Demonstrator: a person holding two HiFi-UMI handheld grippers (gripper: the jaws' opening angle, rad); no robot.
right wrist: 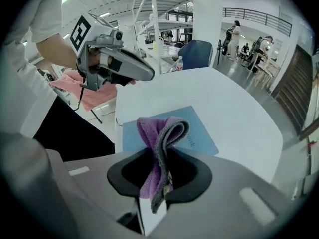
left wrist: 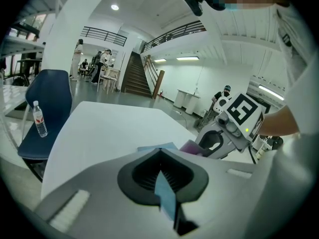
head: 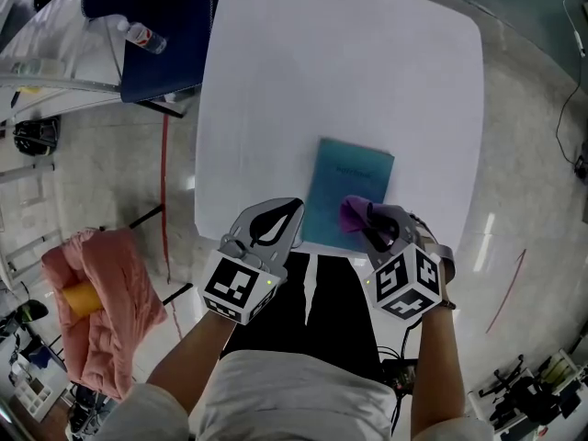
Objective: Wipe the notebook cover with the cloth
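With our right gripper point(head: 372, 217) jaws pinching the folded purple cloth point(head: 354, 213) and our left gripper point(head: 292, 211) jaws clamping the thin teal notebook point(head: 347, 186) at the white table's point(head: 349, 72) 6 o'clock edge, wiping seems barely begun.

Reaching forward with both bare forearms, side by side; holding the left gripper point(head: 290, 209) low, fingers closed on the near edge of the notebook point(head: 349, 186); keeping the right gripper point(head: 366, 217) near it, fingers clamped on a folded cloth point(head: 353, 211); marker cubes toward the torso, tips pointing away.
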